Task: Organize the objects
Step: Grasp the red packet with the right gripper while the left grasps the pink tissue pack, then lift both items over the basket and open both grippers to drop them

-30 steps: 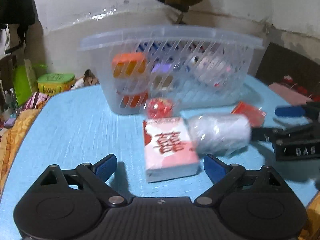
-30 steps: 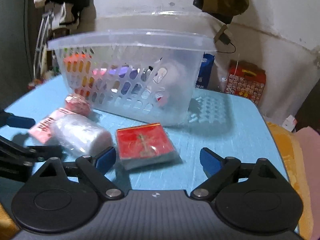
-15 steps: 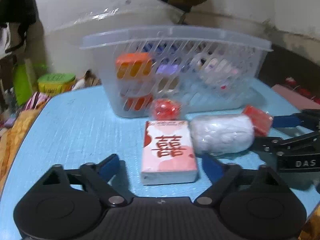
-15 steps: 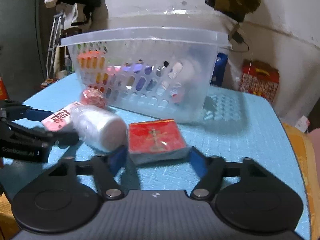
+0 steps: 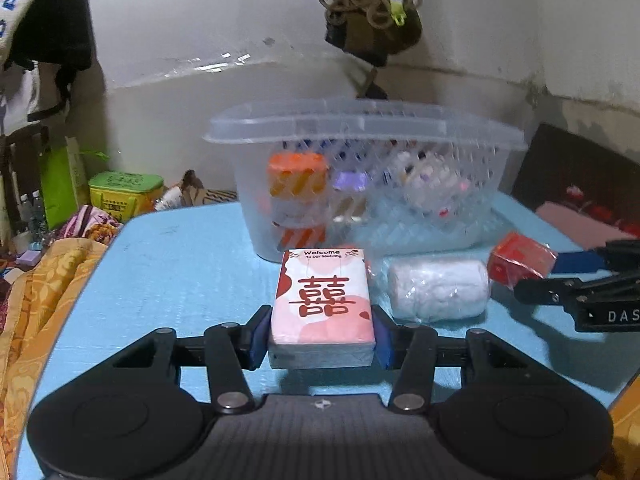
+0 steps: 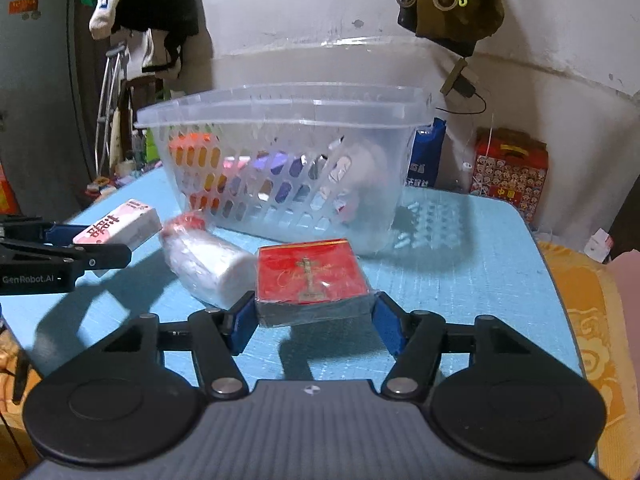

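Observation:
My left gripper (image 5: pixel 322 340) is shut on a pink and white tissue pack (image 5: pixel 322 304) with a red character, held just above the blue table (image 5: pixel 172 264). My right gripper (image 6: pixel 314 320) is shut on a red box in clear wrap (image 6: pixel 310 276), also lifted a little. A white wrapped roll (image 5: pixel 438 290) lies on the table between the two; it also shows in the right wrist view (image 6: pixel 208 268). A clear slotted basket (image 6: pixel 280 152) with several items inside stands behind them. A small red wrapped item (image 6: pixel 186 222) lies by the basket, mostly hidden.
The basket (image 5: pixel 364 128) fills the back of the table. Orange patterned fabric (image 5: pixel 36 288) lies past the left edge and more (image 6: pixel 588 320) past the right edge. A red gift box (image 6: pixel 508 172) and a blue bag (image 6: pixel 428 156) stand behind the table.
Both grippers moved forward and closed from open, the left on the tissue pack and the right on the red box. Both items now sit raised a little off the table.

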A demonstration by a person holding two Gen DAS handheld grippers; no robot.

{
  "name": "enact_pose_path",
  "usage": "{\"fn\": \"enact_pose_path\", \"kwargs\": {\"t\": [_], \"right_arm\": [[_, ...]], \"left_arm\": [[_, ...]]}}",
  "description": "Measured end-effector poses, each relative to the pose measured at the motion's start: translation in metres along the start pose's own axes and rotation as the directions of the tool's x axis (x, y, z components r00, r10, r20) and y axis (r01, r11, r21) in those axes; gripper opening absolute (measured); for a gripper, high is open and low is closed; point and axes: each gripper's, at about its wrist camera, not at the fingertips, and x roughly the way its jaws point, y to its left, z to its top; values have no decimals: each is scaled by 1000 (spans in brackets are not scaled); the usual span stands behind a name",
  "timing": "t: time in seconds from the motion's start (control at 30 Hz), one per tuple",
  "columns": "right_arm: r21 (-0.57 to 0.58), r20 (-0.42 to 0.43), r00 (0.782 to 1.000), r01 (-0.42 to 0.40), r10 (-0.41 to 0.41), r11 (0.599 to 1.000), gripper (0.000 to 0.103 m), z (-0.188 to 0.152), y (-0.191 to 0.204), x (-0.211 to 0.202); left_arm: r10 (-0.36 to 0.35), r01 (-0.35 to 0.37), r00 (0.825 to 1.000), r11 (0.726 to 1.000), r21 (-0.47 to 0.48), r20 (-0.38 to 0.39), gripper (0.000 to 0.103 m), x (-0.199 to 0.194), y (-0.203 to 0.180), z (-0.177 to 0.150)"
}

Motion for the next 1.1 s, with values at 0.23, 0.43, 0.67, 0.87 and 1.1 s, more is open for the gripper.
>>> {"fn": "enact_pose_path", "kwargs": {"t": [0.23, 0.43, 0.67, 0.87, 1.1], "right_arm": [[41, 69, 997, -25, 22, 999, 65, 10, -6, -23], [83, 124, 992, -17, 6, 996, 65, 13, -15, -40], [39, 136, 991, -25, 19, 999, 65, 12, -1, -44], [16, 157, 987, -41, 38, 999, 64, 15, 6, -51], [37, 199, 980, -34, 26, 999, 64, 20, -3, -60]], "left_arm": [[4, -1, 998, 998, -63, 56, 54, -16, 14, 6], [-33, 39, 995, 997, -60, 93, 54, -24, 11, 10], [-53, 57, 992, 998, -28, 114, 54, -32, 0, 12], [-62, 66, 990, 998, -21, 130, 54, -36, -4, 15], [-55, 57, 980, 998, -5, 193, 54, -46, -8, 21]]}}
